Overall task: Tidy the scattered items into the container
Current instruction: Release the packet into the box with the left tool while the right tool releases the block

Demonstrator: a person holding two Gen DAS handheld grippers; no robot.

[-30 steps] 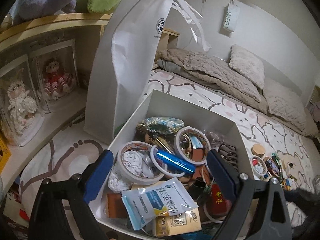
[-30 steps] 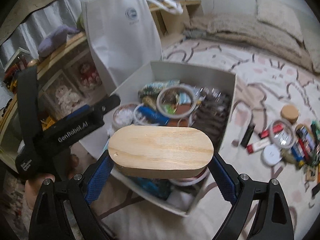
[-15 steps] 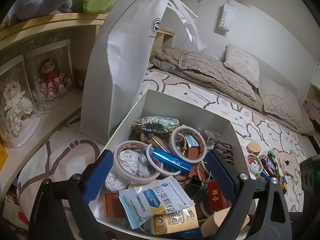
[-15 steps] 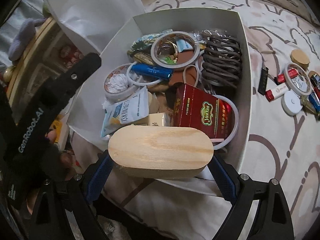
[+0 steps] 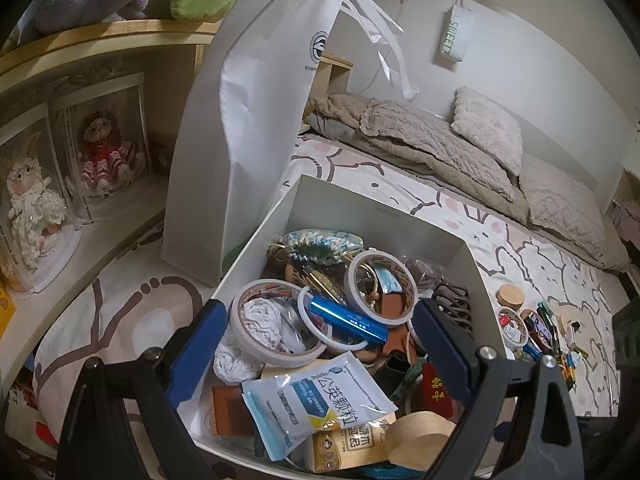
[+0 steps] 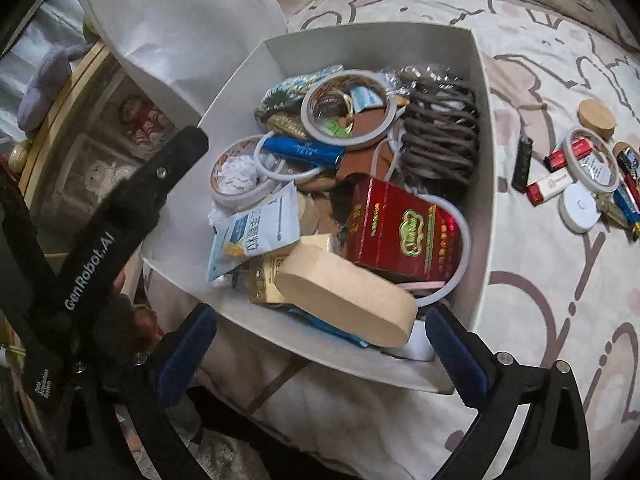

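Note:
A white box (image 6: 482,80) (image 5: 360,216) stands on the bed, filled with tape rings, a blue tube (image 6: 304,150), a red carton (image 6: 400,236), a brown hair claw (image 6: 440,144) and a sachet (image 6: 256,232). A wooden oval case (image 6: 348,300) (image 5: 424,436) lies tilted on the pile at the box's near edge. My right gripper (image 6: 316,344) hangs just above that edge, its jaws opening and apart from the case. My left gripper (image 5: 318,320) is open over the box's near left part and holds nothing; one of its fingers (image 6: 160,184) shows at left.
Loose small items lie on the bedsheet right of the box: a cork-lidded jar (image 6: 596,114), a tape ring (image 6: 592,160), a white disc (image 6: 580,208), a black lighter (image 6: 522,164). A white paper bag (image 5: 248,120) stands behind the box. A shelf with boxed dolls (image 5: 100,148) runs along the left.
The right gripper tipped downward over the box and opened its jaws; the wooden oval case left them and now lies in the box. The left gripper stayed put.

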